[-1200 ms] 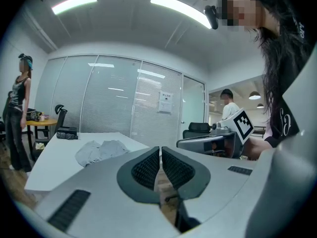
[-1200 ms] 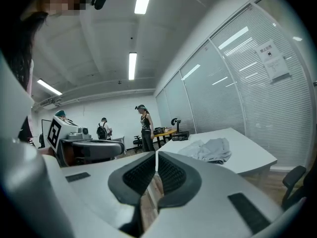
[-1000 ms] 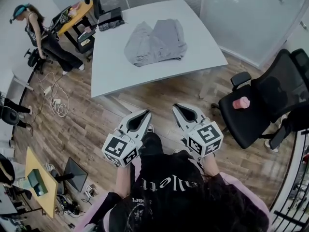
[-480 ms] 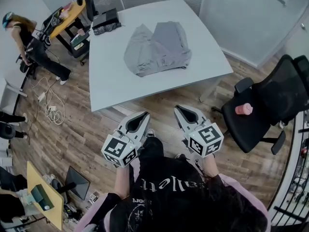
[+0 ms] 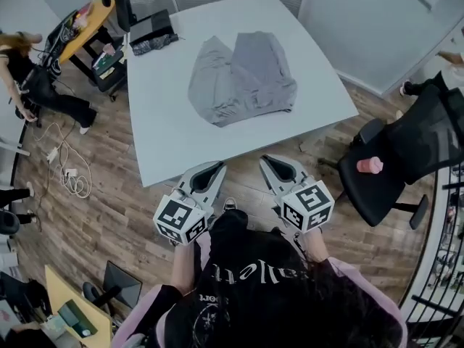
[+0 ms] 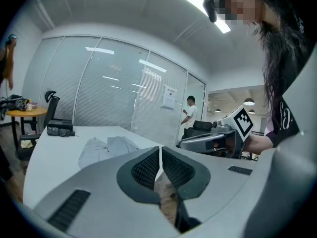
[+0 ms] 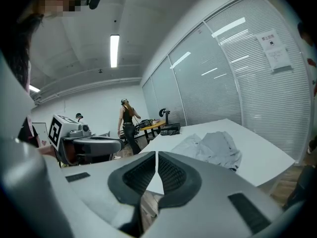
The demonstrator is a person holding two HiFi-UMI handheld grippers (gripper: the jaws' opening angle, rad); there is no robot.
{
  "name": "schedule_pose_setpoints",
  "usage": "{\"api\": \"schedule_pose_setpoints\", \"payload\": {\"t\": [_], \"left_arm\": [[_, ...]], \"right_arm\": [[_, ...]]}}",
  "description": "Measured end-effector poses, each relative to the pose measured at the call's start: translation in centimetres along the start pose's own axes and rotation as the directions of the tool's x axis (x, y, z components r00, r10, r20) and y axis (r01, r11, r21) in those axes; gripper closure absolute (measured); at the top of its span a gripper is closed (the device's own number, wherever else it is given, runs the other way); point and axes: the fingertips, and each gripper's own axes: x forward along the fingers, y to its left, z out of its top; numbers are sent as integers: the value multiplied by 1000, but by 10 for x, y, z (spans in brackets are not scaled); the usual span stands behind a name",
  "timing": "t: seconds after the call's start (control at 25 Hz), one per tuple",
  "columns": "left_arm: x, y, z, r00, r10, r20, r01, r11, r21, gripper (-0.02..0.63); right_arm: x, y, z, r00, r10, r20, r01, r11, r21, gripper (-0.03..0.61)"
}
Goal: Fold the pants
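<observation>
Grey pants [image 5: 241, 77] lie spread and rumpled on the white table [image 5: 167, 133], toward its far half. They also show in the left gripper view [image 6: 106, 149] and in the right gripper view [image 7: 213, 148]. My left gripper [image 5: 214, 167] hovers just short of the table's near edge, shut and holding nothing. Beside it my right gripper [image 5: 269, 161] is likewise shut and empty, at the same edge. Both are well short of the pants. In the gripper views the left gripper [image 6: 159, 149] and the right gripper [image 7: 155, 155] have their jaws pressed together.
A black office chair [image 5: 406, 158] with a pink thing on its seat stands at the right. A dark bundle [image 5: 150, 31] lies on the table's far left corner. A person [image 5: 36, 85] stands by a yellow desk at far left. Cables [image 5: 67, 172] trail on the wood floor.
Both grippers have moved forward from over the floor up to the table's near edge. The table and pants have come closer in view. The person at far left has shifted.
</observation>
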Motion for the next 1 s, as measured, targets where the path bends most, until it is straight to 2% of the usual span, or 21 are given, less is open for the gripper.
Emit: {"api": "schedule_pose_setpoints", "payload": {"t": [0.52,1.0], "left_arm": [[-6,78,5,996,-85,2,85,996,0,578],[6,91,-6,990,-139,-29,139,990,-22,578]], "right_arm": [[71,19,16,997,-74,-15,74,997,-12,548],[77,10,15,988,-146,-49,146,989,-4,548]]}}
